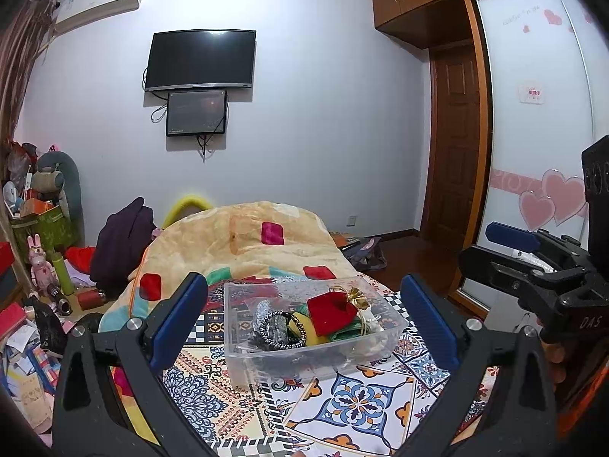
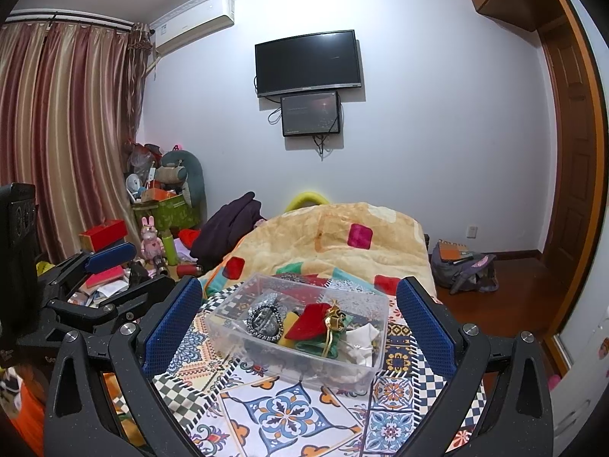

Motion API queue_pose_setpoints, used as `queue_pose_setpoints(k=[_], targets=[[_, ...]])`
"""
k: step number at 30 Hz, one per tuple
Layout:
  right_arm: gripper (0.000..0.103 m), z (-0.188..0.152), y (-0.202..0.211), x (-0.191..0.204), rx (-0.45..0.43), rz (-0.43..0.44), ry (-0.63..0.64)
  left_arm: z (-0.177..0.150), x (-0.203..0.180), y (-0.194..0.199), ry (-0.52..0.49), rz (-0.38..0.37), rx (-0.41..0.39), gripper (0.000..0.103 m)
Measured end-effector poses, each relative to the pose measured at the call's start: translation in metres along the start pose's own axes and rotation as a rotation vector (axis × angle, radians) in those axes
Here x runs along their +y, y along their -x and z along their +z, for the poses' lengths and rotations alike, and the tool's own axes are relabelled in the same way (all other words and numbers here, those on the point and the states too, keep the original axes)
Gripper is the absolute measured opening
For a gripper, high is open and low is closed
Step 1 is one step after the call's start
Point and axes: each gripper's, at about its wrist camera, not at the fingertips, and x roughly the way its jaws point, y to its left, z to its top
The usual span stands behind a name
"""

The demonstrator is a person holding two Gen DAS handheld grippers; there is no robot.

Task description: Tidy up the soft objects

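Both the left gripper [image 1: 304, 323] and right gripper [image 2: 300, 323] are hovering with jaws spread wide, holding nothing. The clear bin [image 1: 243, 358] of soft pouches [image 1: 329, 312] is sitting mid-bed on the patterned cloth [image 1: 357, 403], with a folded blanket [image 1: 243, 240] lying behind it

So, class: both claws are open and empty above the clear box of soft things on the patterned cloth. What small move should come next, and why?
Probably ease both claws back from the clear box. The red pouch, the beaded band and the other soft pieces already lie inside it, no loose soft piece shows on the patterned cloth, and the left claw and right claw hold nothing.
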Motion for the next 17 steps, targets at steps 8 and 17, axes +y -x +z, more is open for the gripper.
queue_pose_setpoints(k=[8,17], targets=[[0.103,0.0011,-0.0004,0.0012,0.001,-0.002,-0.001,0.0010,0.0014,0.0004,-0.002,-0.005,0.005,0.103],[0.103,0.0005,-0.0042,0.0008,0.016,-0.002,-0.008,0.0009,-0.0003,0.0018,-0.005,-0.008,0.005,0.103]])
